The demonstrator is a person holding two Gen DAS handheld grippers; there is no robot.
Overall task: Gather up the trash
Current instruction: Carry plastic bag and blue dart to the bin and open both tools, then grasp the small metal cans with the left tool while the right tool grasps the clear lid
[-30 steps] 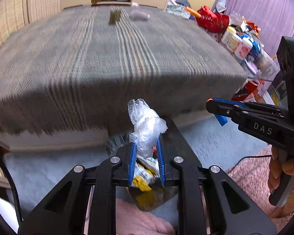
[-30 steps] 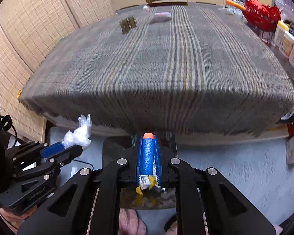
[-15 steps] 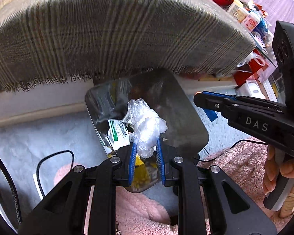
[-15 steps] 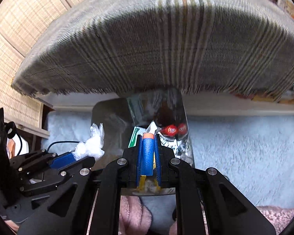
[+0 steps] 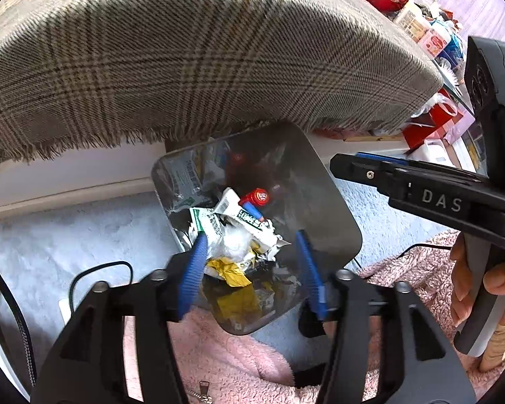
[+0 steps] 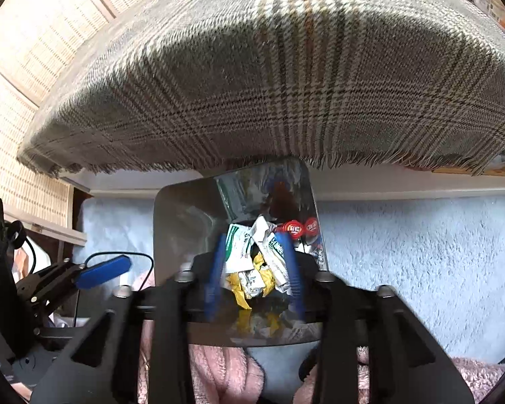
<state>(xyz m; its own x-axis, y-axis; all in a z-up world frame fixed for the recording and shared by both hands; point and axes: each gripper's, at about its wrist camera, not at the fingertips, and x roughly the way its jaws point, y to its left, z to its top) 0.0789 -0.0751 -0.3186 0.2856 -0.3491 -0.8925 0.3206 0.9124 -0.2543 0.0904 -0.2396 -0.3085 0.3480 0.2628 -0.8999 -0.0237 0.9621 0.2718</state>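
A shiny metal bin stands on the floor under the table's edge, full of crumpled wrappers. My left gripper hovers just over it, its jaws opening, with nothing between the blue pads. The clear plastic wad lies on the wrappers below, and the blue foam dart with an orange tip rests beside a red cap. My right gripper hangs over the same bin, jaws opening and empty. Each gripper shows at the edge of the other's view: the right gripper, the left gripper.
A plaid cloth covers the low table and its fringe overhangs the bin. Pale blue carpet surrounds it. A pink fluffy garment lies near me, a black cable to the left. A hand grips the right handle.
Both grippers sank from table height to the bin. Their jaws opened: the plastic wad left the left one and the foam dart left the right one, and both now lie in the bin.
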